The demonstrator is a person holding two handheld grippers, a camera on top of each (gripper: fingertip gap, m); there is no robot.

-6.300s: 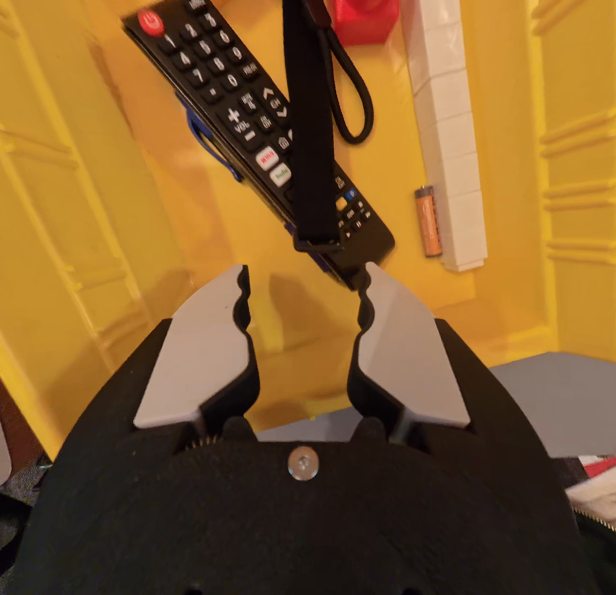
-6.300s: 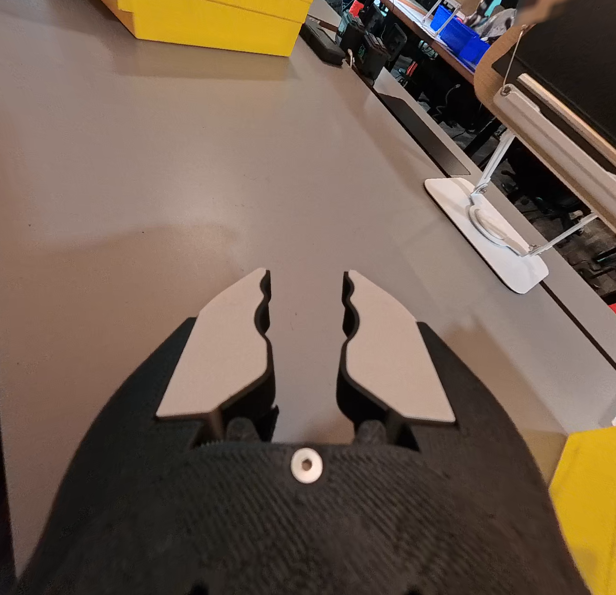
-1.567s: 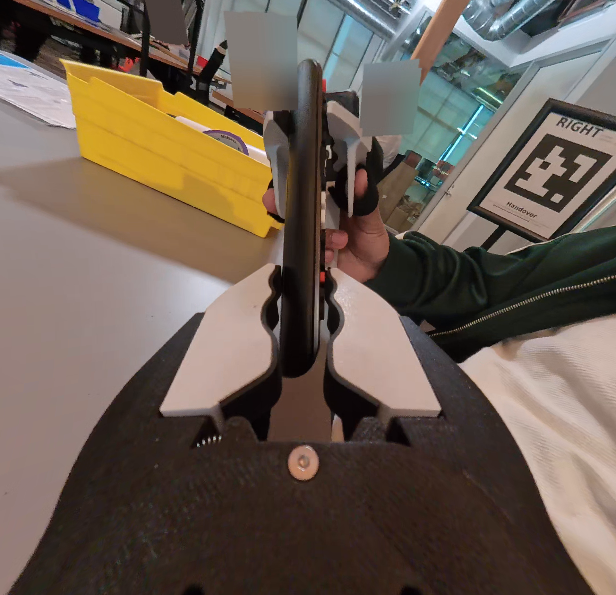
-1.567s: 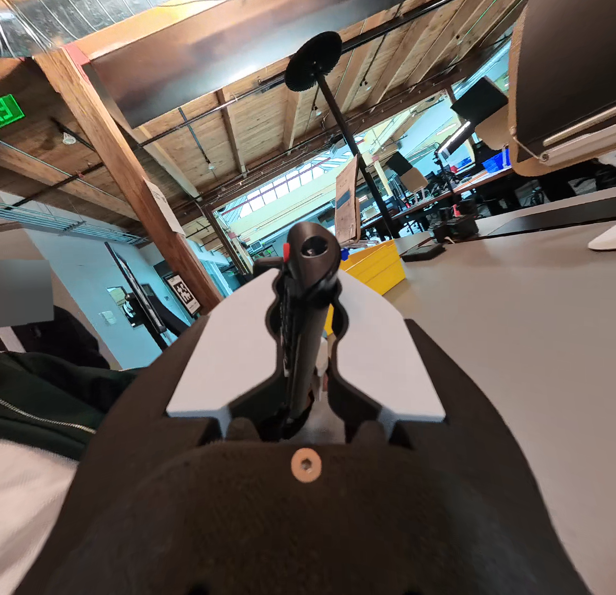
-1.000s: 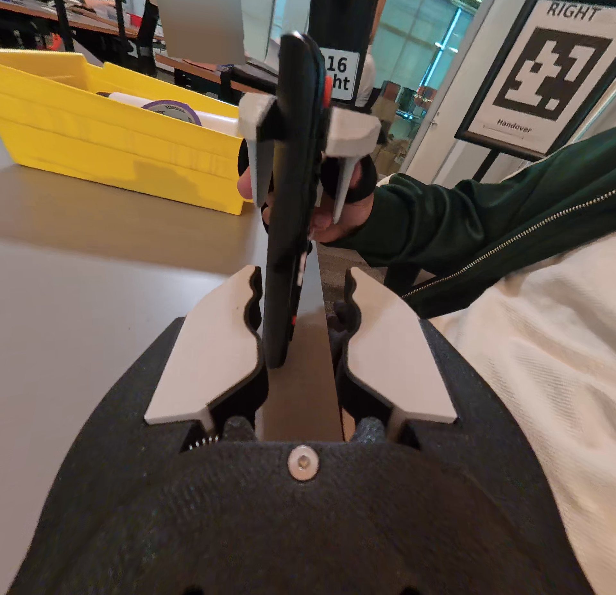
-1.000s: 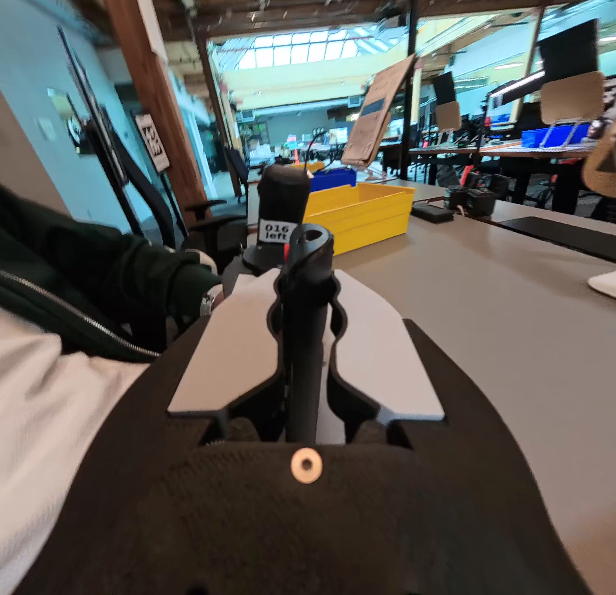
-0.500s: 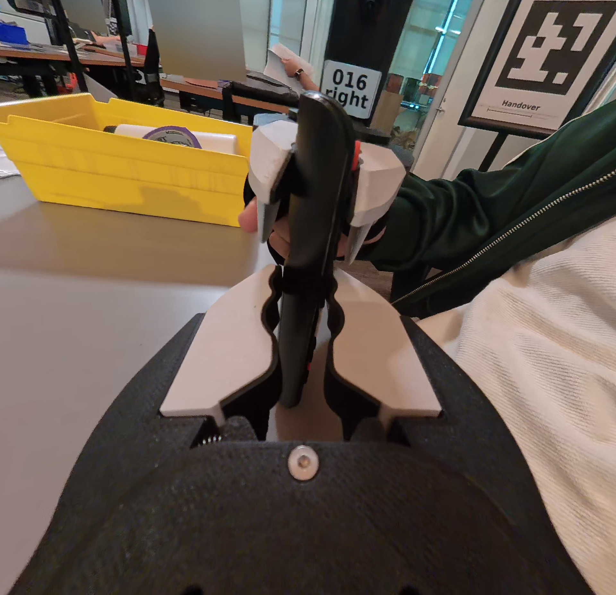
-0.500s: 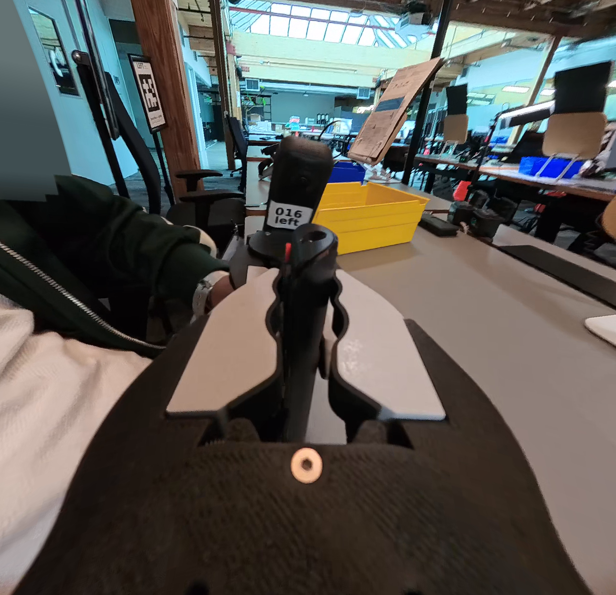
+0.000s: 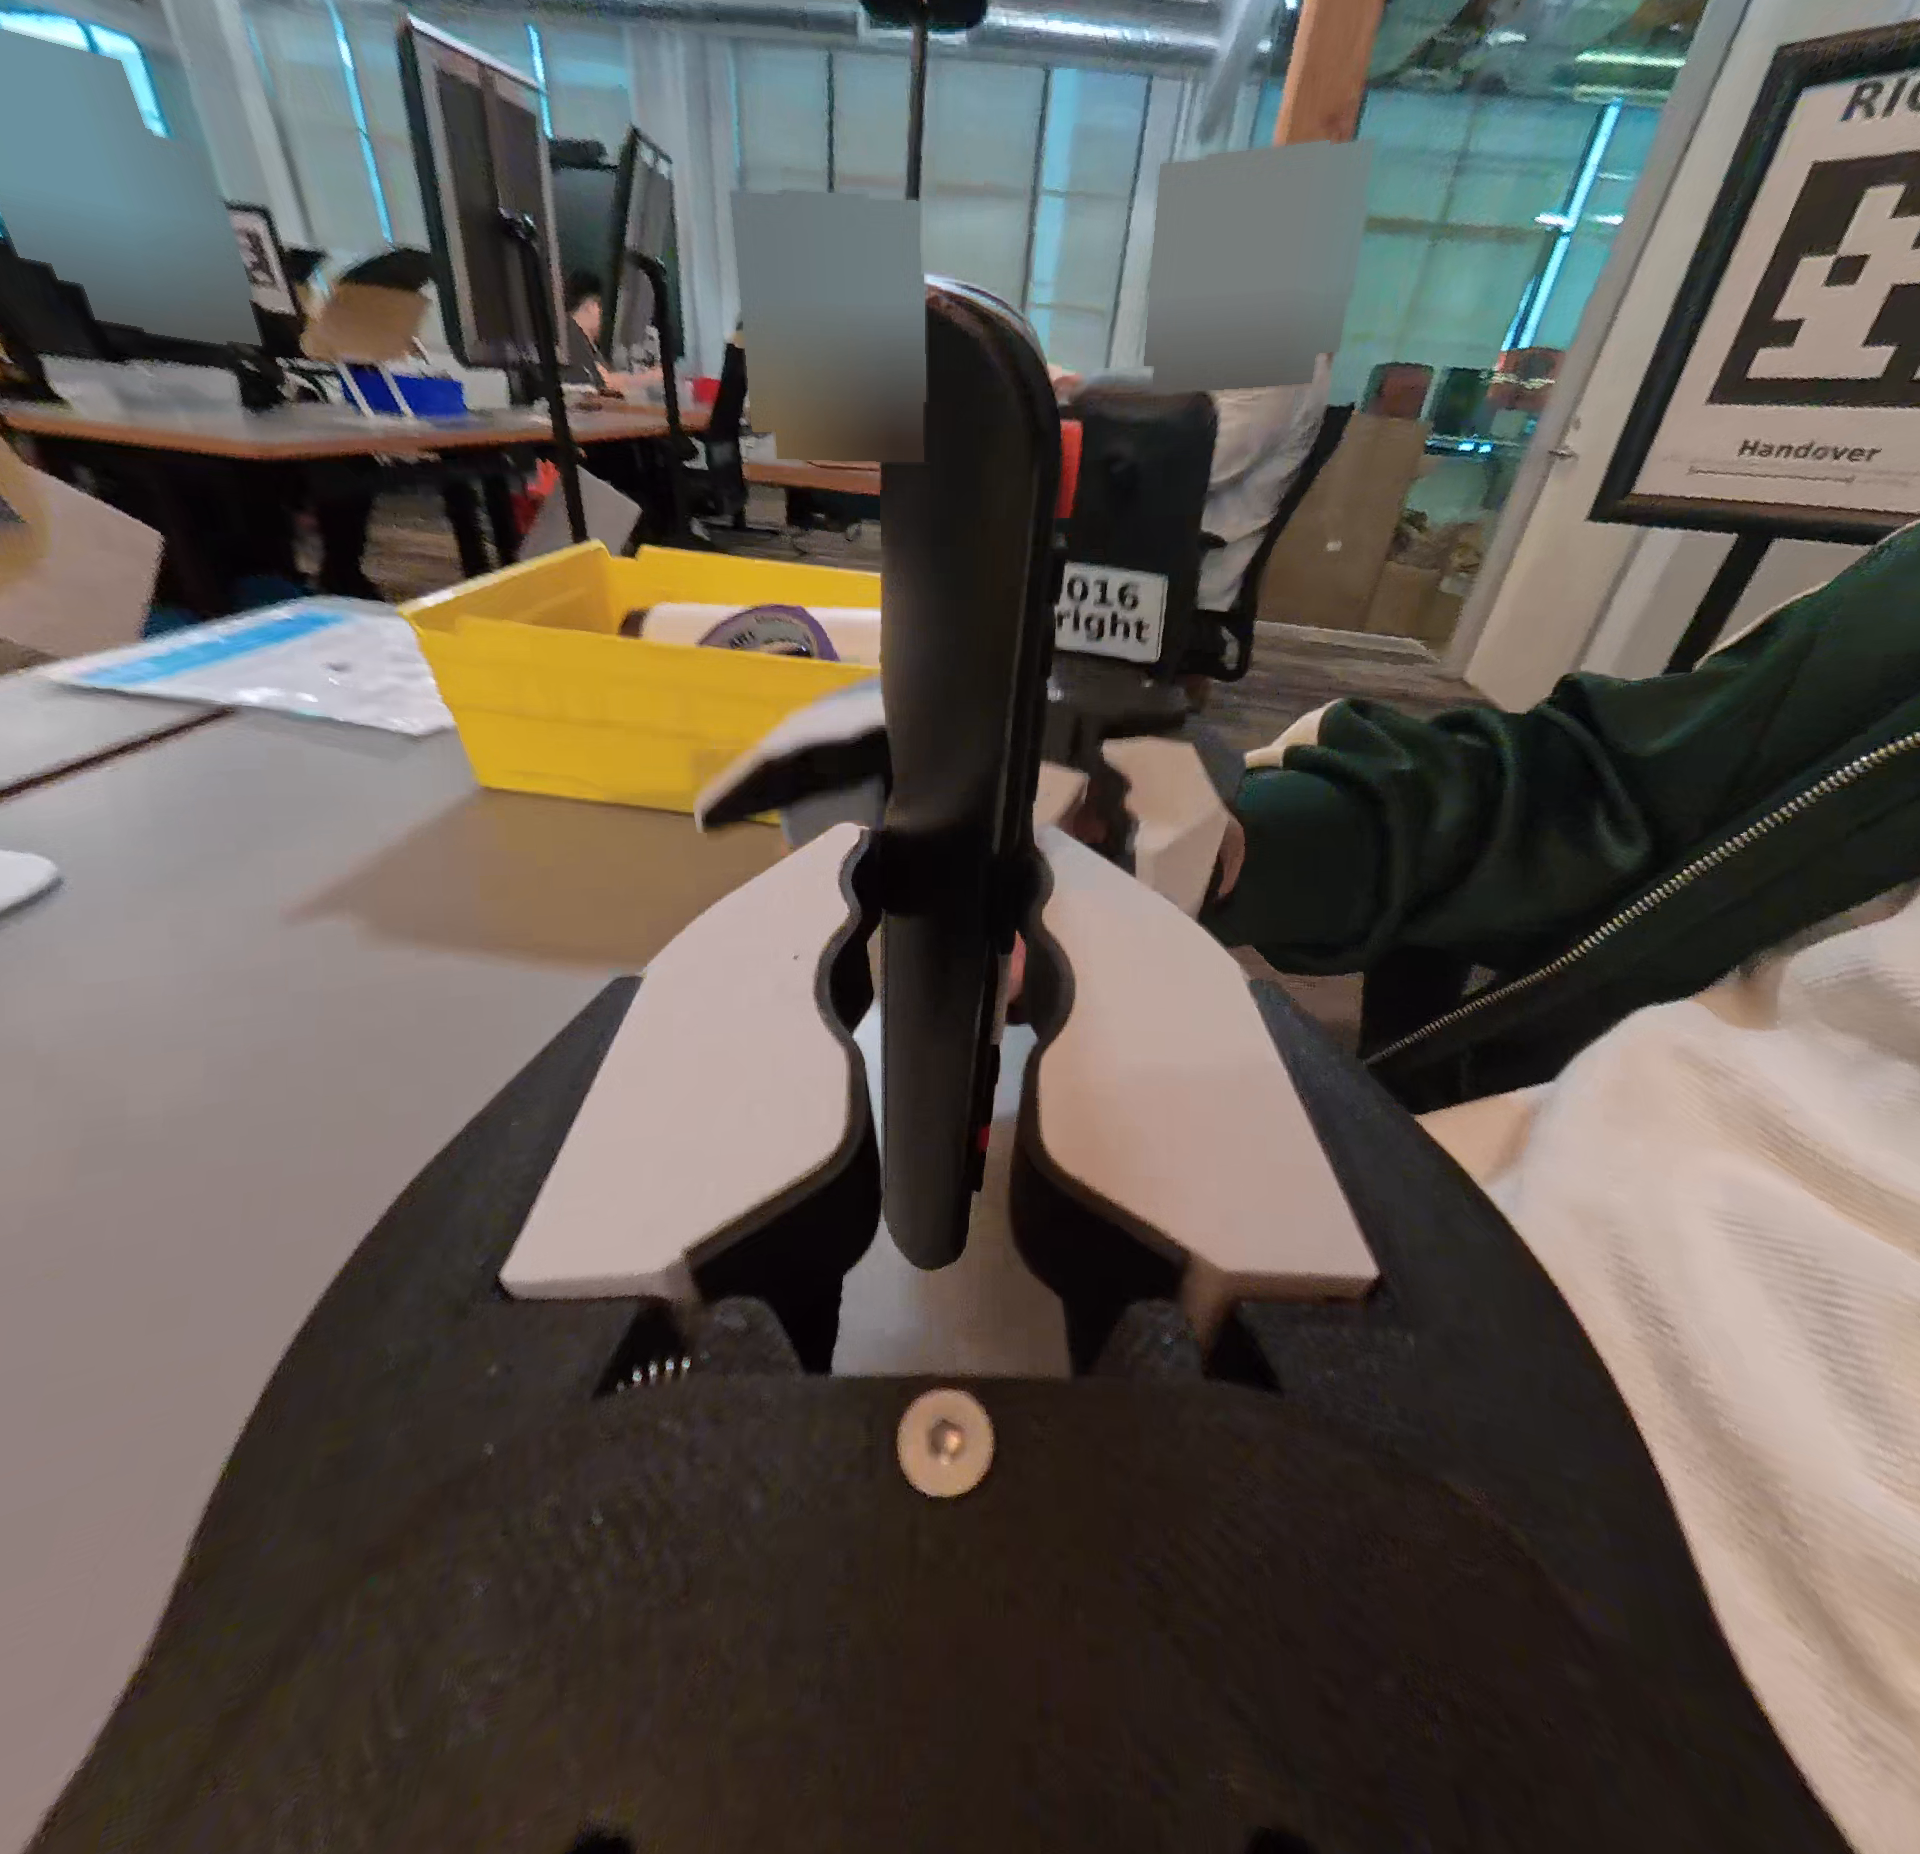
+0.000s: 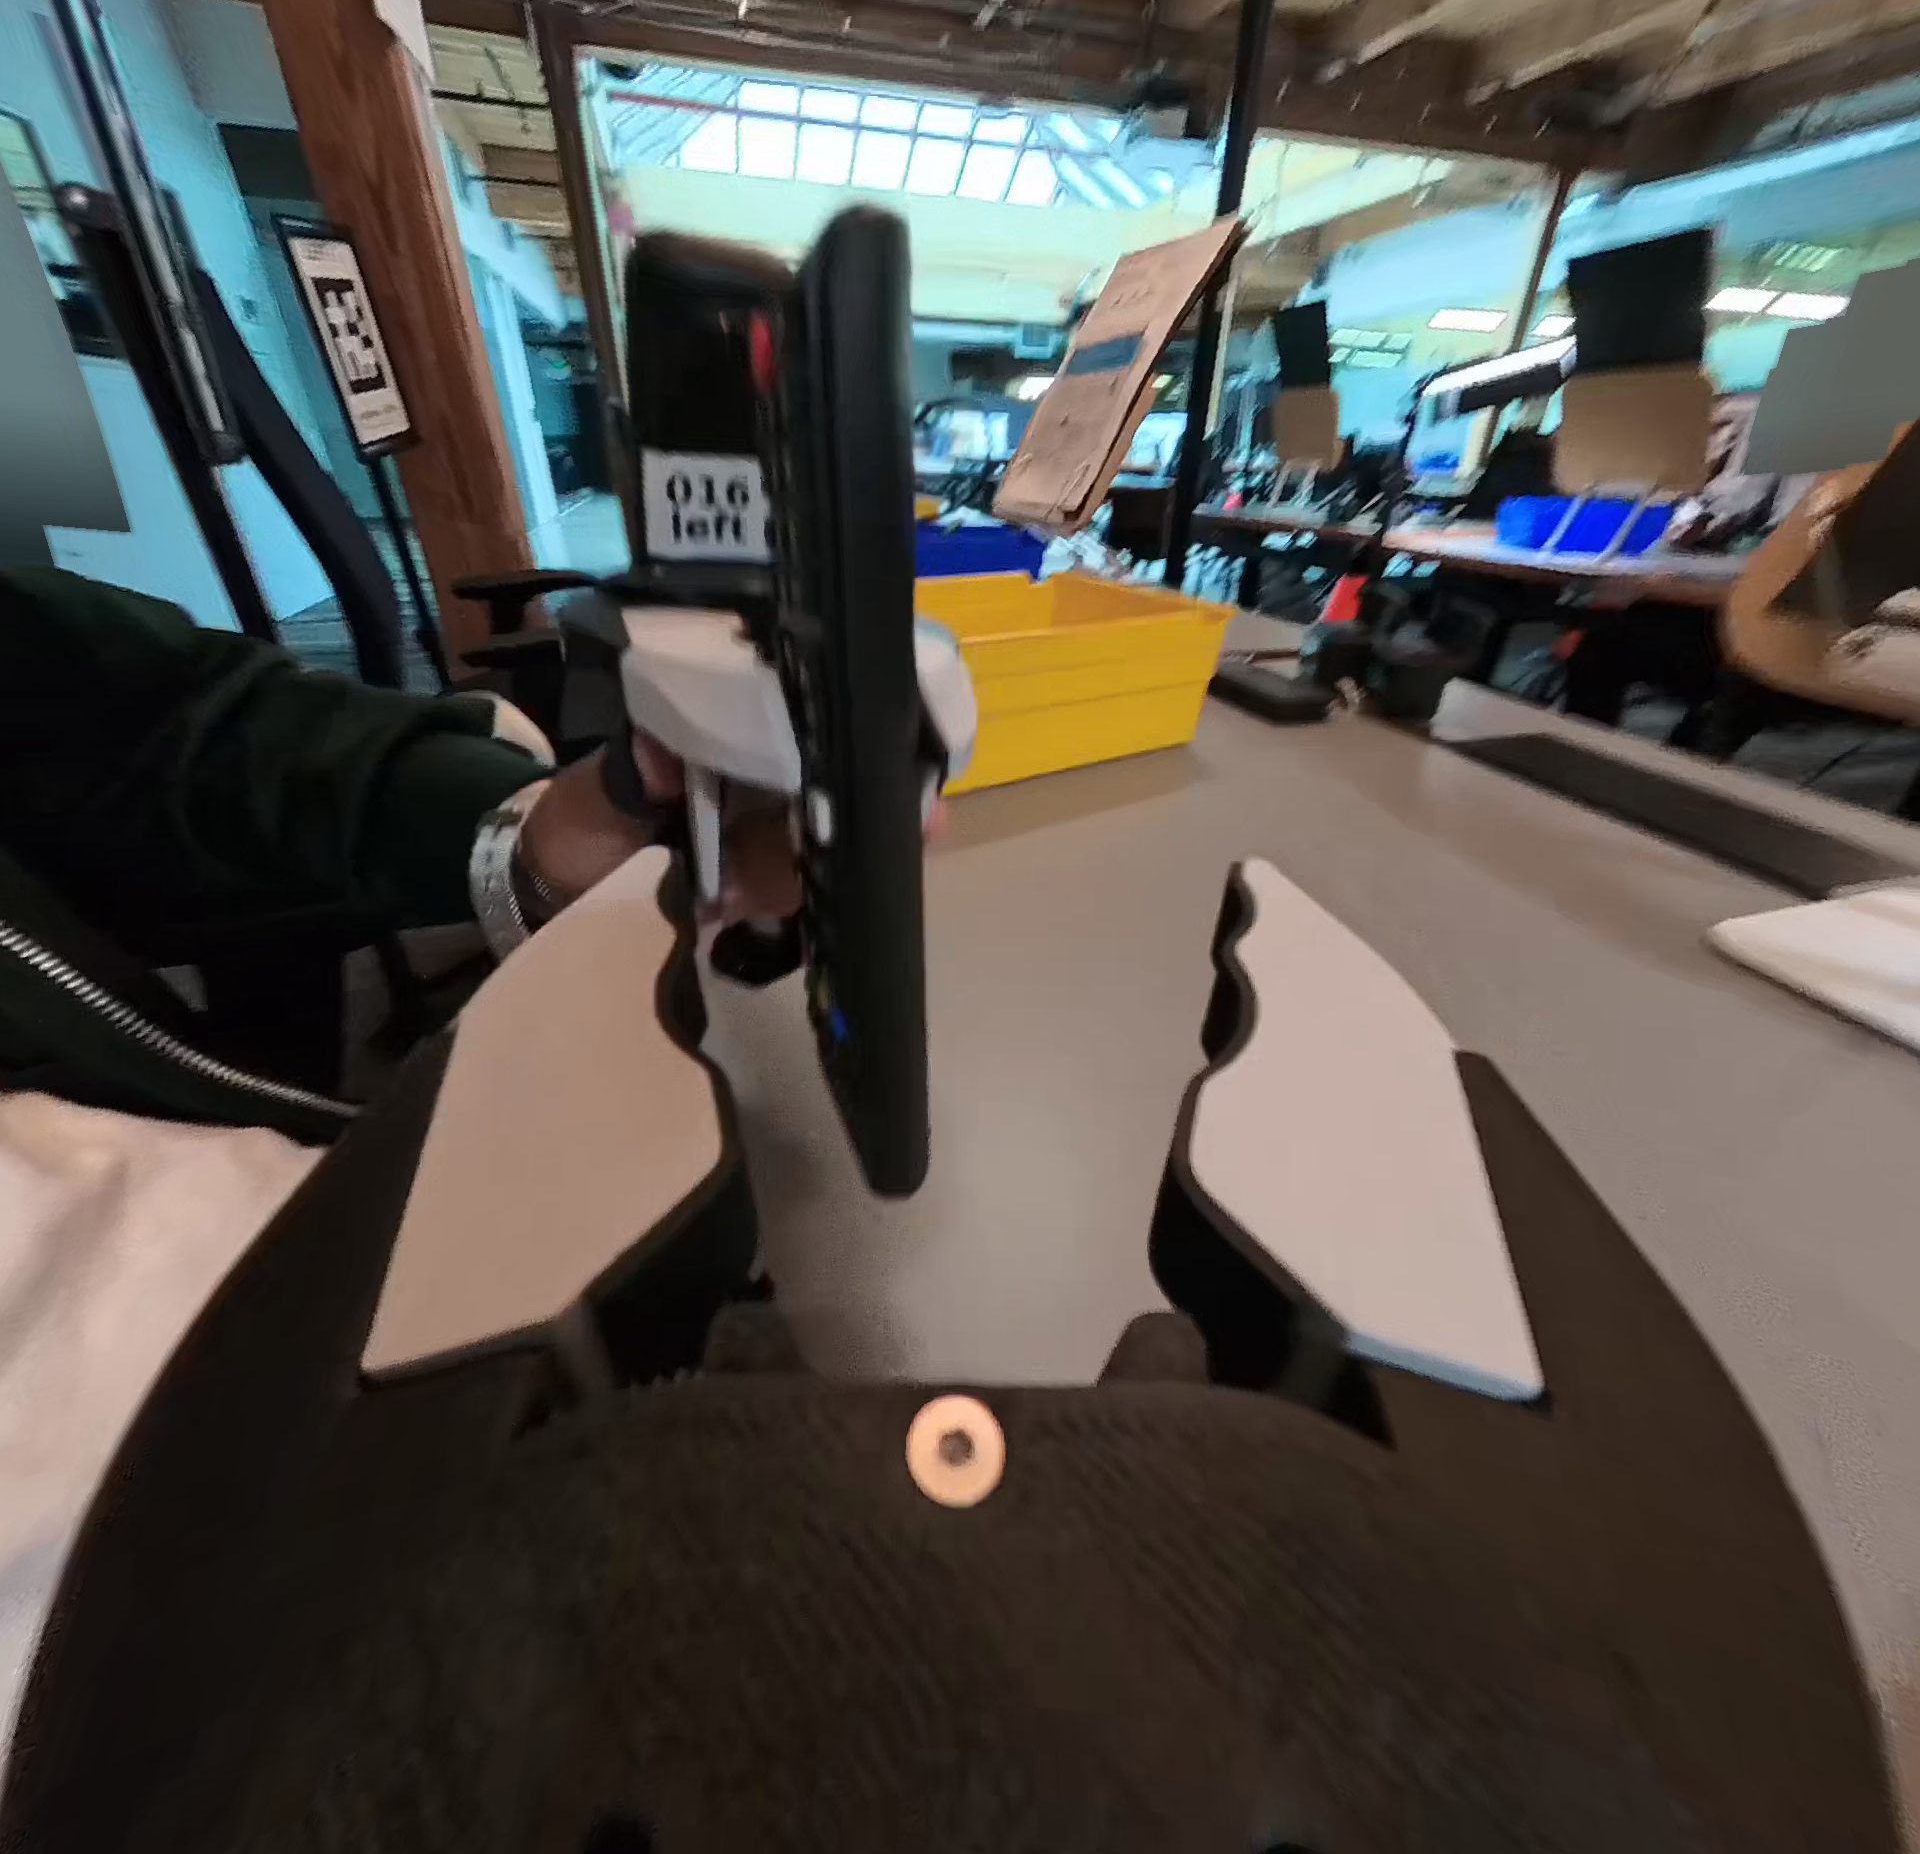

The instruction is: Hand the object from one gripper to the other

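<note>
Left claw [image 9: 951, 874]: its two grey fingers are clamped on the remote [image 9: 961, 765], pinching the lower half edge-on.
Right claw [image 10: 951, 921]: fingers spread wide, gripping nothing; the remote's lower end hangs between them, touching neither.
Remote look: slim black bar with rounded ends; red button near the top, small coloured keys low down.
Remote axis: long axis upright, red-button end up, tilted slightly; held above the desk [image 9: 260, 973].
Left view only: smooth back edge of the remote, keys barely seen; behind it a right-claw finger [image 9: 790, 765], a green sleeve [image 9: 1507, 828], then a yellow bin [image 9: 623, 692] with a tape roll.
Right view only: the keypad side, and the left claw [image 10: 821, 713] farther off clamping the remote's middle; another yellow bin [image 10: 1070, 661] beyond.
</note>
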